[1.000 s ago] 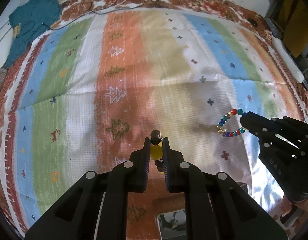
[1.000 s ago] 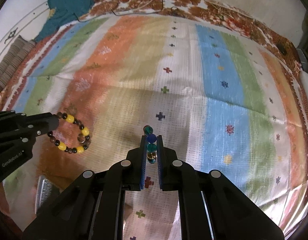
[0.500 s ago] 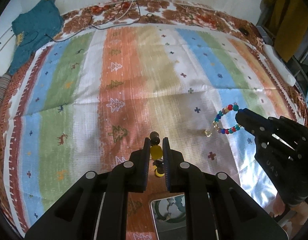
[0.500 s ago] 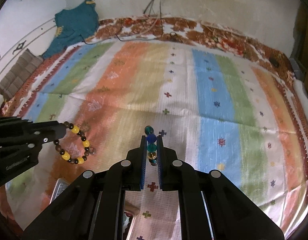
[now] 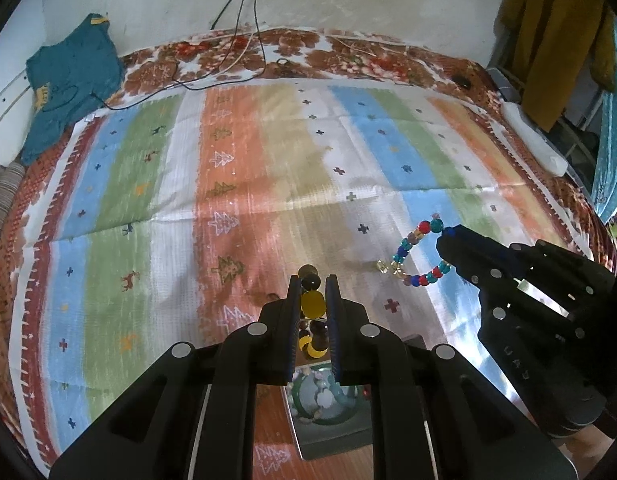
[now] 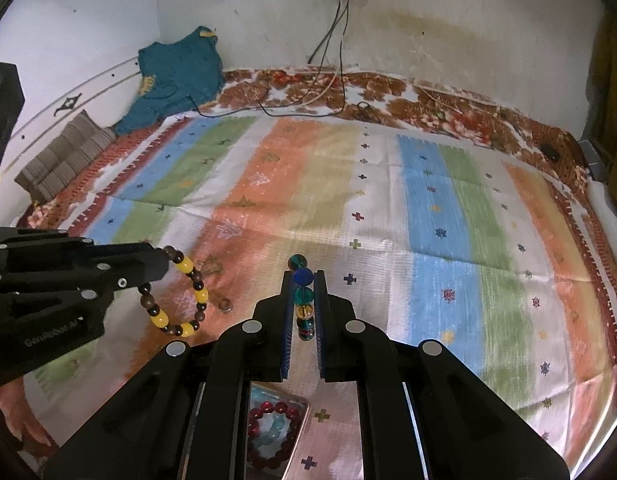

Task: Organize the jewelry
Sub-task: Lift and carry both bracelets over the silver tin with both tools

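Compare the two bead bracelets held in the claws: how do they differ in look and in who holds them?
The yellow-and-brown bracelet has chunky opaque beads; the multicoloured bracelet has smaller, glassy red, blue and teal beads. The yellow-and-brown bracelet is pinched in the left claw; the multicoloured bracelet is pinched in the right claw. Both are closed loops dangling from shut claws above the striped blanket.
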A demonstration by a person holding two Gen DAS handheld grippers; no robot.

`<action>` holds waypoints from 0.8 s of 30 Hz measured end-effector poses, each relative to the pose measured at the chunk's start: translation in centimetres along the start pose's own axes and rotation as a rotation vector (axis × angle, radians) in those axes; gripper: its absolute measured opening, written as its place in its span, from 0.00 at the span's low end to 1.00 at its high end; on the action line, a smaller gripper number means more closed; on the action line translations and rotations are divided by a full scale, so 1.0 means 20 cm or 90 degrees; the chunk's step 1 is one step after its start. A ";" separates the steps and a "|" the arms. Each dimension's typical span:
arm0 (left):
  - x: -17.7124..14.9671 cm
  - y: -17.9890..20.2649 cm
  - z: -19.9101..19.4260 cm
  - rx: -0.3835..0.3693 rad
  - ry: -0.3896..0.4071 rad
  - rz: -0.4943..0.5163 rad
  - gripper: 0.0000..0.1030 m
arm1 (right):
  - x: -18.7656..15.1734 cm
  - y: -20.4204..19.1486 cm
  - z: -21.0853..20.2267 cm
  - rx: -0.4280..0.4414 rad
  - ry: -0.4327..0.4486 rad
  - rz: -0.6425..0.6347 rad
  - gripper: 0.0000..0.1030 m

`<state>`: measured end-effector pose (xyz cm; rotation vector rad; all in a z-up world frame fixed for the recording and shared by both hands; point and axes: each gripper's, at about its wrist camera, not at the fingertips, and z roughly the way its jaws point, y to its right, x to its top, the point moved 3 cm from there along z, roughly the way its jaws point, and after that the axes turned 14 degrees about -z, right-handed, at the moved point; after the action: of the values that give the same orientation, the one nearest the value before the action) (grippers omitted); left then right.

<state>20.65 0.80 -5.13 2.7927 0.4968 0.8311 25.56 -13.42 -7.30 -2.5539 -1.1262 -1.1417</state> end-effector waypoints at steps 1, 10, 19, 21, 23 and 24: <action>-0.01 0.00 -0.01 -0.001 0.002 0.002 0.11 | 0.00 0.00 -0.01 0.001 0.005 0.000 0.10; -0.07 0.01 -0.09 -0.007 0.023 0.006 0.11 | -0.04 -0.03 -0.10 0.002 0.023 0.004 0.10; -0.10 0.00 -0.16 -0.013 0.047 0.004 0.11 | -0.07 -0.07 -0.14 0.001 0.024 -0.002 0.10; -0.11 0.01 -0.17 -0.017 0.049 0.003 0.11 | -0.07 -0.07 -0.15 0.001 0.025 0.000 0.10; -0.12 0.01 -0.19 -0.018 0.052 0.007 0.11 | -0.08 -0.08 -0.17 0.001 0.029 0.000 0.10; -0.13 0.01 -0.19 -0.019 0.052 0.008 0.11 | -0.08 -0.09 -0.18 0.003 0.032 -0.001 0.10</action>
<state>16.53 -0.06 -3.21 2.7466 0.4767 0.9500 21.54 -14.45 -6.25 -2.5073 -1.1193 -1.1950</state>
